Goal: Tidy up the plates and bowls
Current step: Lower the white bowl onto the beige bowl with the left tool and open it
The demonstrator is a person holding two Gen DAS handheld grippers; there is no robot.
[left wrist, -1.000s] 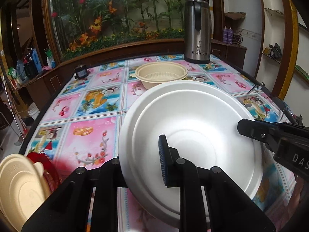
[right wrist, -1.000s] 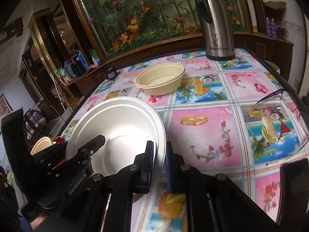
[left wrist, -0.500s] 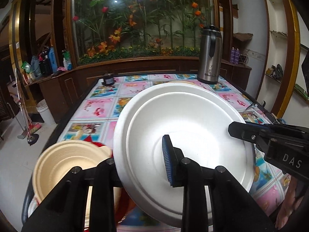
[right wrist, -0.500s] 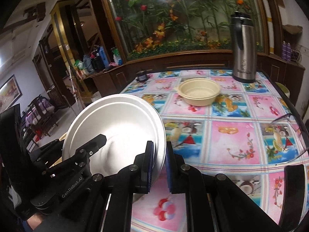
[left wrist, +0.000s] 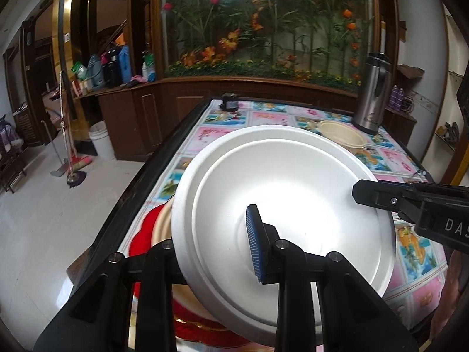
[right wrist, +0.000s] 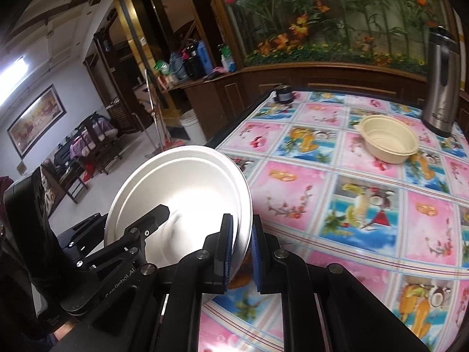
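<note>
Since a second ago both grippers have carried the white plate [left wrist: 281, 205] off the middle of the bench, toward the near-left corner; it now hangs tilted above the red plate [left wrist: 140, 234] and the beige dish [left wrist: 162, 223] stacked on it.

Grip: left gripper [left wrist: 217, 243] holds the plate at its near rim, one blue-padded finger over the inside face, the other hidden behind the rim. Right gripper [right wrist: 241, 252] is pinched narrow on the plate's right rim, fingers [right wrist: 227, 249] on either side of the edge. In the left wrist view the right gripper's arm enters from the plate's right.

Key relation: the stack lies directly below and to the left of the plate, mostly covered by it; the plate's face tips toward the cameras, low edge nearest the stack. Judgement: next is to level and lower it onto the stack. Left gripper is nearer the stack.

Around: beige bowl [right wrist: 388, 139] well beyond the plate, toward the far side of the bench [right wrist: 337, 205]; steel flask [right wrist: 441, 85] just past the bowl. Small dark jar [right wrist: 283, 94] at the far-left edge. Nothing stands between plate and stack. Risk: the stack sits close to the bench edge.
</note>
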